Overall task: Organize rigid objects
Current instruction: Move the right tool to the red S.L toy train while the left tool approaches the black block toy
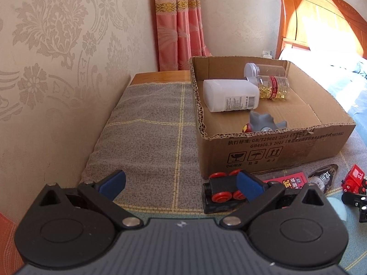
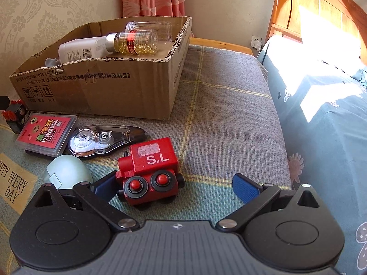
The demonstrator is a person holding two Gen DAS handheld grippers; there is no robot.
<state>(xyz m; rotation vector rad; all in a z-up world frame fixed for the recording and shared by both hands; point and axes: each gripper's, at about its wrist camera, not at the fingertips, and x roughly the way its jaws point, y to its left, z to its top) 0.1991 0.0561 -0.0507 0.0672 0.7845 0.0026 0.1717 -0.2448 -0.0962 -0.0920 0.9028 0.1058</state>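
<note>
Red train (image 2: 149,171) between spread right tool (image 2: 176,186) fingers; left tool (image 1: 181,183) spread, black wagon (image 1: 221,193) beside.

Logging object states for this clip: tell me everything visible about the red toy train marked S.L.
The red toy train looks like painted wood: a blocky cab with white "S.L" lettering and a worn pale label on top, black wheels with red hubs, and a small black peg at its back. It stands upright on the grey checked cloth, outside the cardboard box, near the correction tape dispenser. It sits between the open fingers of the right gripper, close to the left-hand pad; contact unclear.
</note>
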